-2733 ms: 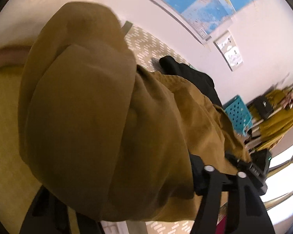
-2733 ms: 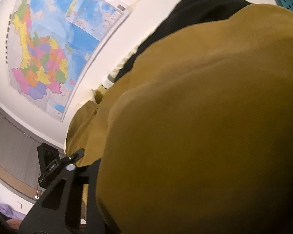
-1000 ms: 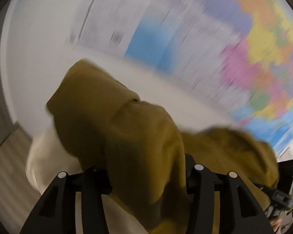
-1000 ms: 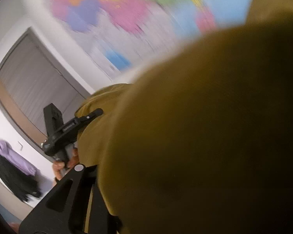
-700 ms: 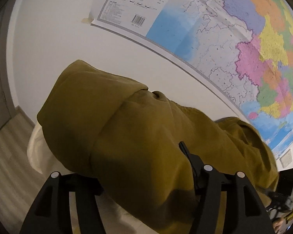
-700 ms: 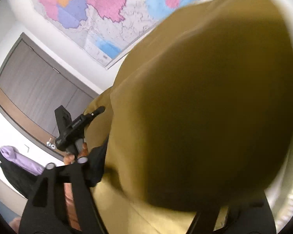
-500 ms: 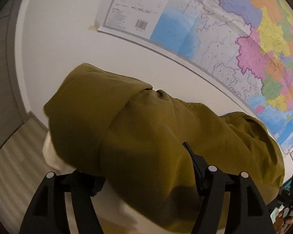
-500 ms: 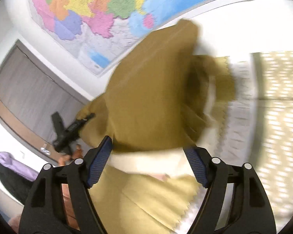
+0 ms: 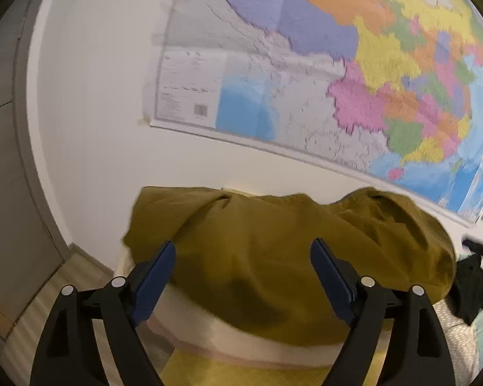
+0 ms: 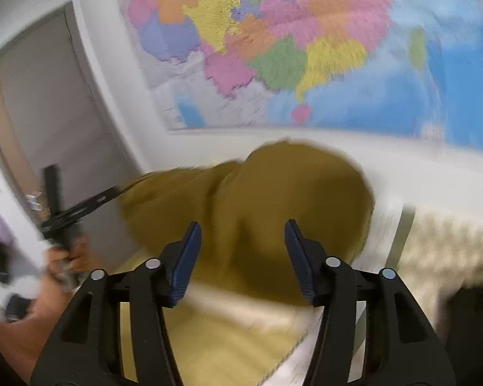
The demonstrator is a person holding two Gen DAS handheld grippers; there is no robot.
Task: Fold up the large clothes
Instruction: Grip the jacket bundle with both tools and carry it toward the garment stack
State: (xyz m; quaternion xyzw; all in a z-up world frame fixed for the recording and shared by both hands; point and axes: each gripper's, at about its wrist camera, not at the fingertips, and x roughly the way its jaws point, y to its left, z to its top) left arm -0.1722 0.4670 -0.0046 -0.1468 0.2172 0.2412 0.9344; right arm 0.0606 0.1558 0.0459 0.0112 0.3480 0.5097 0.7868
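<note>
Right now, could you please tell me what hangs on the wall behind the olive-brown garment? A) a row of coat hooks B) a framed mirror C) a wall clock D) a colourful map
D: a colourful map with pink, yellow, orange and blue areas spreads across the white wall above the olive-brown garment.
</note>
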